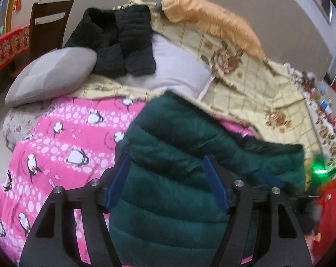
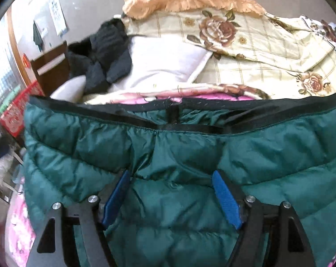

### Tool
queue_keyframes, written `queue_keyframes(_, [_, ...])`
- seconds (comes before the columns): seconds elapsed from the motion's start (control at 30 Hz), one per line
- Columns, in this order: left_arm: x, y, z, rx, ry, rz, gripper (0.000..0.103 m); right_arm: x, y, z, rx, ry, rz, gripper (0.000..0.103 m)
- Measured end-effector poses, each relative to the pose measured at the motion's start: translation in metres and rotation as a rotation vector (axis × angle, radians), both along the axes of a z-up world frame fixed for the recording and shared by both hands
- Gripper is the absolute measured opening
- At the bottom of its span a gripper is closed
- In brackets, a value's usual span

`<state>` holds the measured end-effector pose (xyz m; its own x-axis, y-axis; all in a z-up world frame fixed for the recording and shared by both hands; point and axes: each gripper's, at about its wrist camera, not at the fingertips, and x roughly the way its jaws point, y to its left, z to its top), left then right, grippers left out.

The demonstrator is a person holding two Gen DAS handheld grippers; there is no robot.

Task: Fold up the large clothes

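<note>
A dark green quilted puffer jacket [image 1: 179, 155] lies on the pink penguin-print quilt [image 1: 57, 146]. In the right wrist view the green jacket [image 2: 190, 155] fills the lower half, its black-trimmed edge [image 2: 168, 113] running across the far side. My left gripper [image 1: 165, 158] hovers over the jacket's left part with its blue pads [image 1: 214, 182] spread wide and nothing pinched. My right gripper [image 2: 170, 174] stands open over the jacket's middle, and the padded fabric lies loose between and below its blue pads [image 2: 225, 198].
A black puffer jacket [image 1: 121, 40] lies folded across a white pillow [image 1: 172, 71], next to a grey cushion [image 1: 50, 73]. A cream rose-print blanket [image 1: 245, 84] with an orange ruffled pillow [image 1: 212, 20] is heaped behind. A wooden chair [image 1: 48, 22] stands at the far left.
</note>
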<state>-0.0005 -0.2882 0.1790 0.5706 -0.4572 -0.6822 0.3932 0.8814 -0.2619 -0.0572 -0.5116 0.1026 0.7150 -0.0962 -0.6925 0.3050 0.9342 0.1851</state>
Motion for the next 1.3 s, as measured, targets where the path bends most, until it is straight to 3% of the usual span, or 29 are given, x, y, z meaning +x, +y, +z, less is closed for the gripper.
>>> queue_keyframes(0.13, [0.007,-0.01,-0.026,0.026,0.031,0.025,0.068,-0.04,-0.022,0.023,-0.022,-0.05,-0.035,0.074])
queue_keyframes(0.27, [0.017,-0.022,-0.043,0.074,0.009,0.051,0.068,-0.064,-0.048,0.027,-0.093,-0.035,-0.096,0.074])
queue_keyframes(0.37, [0.028,-0.031,-0.054,0.117,0.011,0.065,0.069,-0.063,-0.073,0.012,-0.15,0.036,-0.149,0.074])
queue_keyframes(0.47, [0.039,-0.04,-0.065,0.169,0.006,0.068,0.072,-0.052,-0.097,-0.009,-0.134,0.067,-0.169,0.075])
queue_keyframes(0.6, [0.048,-0.049,-0.074,0.204,-0.012,0.073,0.077,-0.03,-0.101,-0.02,-0.167,0.075,-0.171,0.085])
queue_keyframes(0.8, [0.059,-0.049,-0.084,0.169,-0.024,0.075,0.08,-0.015,-0.11,-0.031,-0.151,0.053,-0.172,0.091])
queue_keyframes(1.03, [0.048,-0.049,-0.078,0.204,-0.059,0.064,0.081,-0.029,-0.09,-0.018,-0.219,0.047,-0.183,0.09])
queue_keyframes(1.17, [0.03,-0.038,-0.064,0.22,-0.085,0.052,0.081,-0.061,-0.075,0.004,-0.192,0.006,-0.148,0.09])
queue_keyframes(1.3, [0.01,-0.02,-0.051,0.18,-0.072,0.047,0.081,-0.092,-0.06,0.021,-0.147,-0.023,-0.135,0.09])
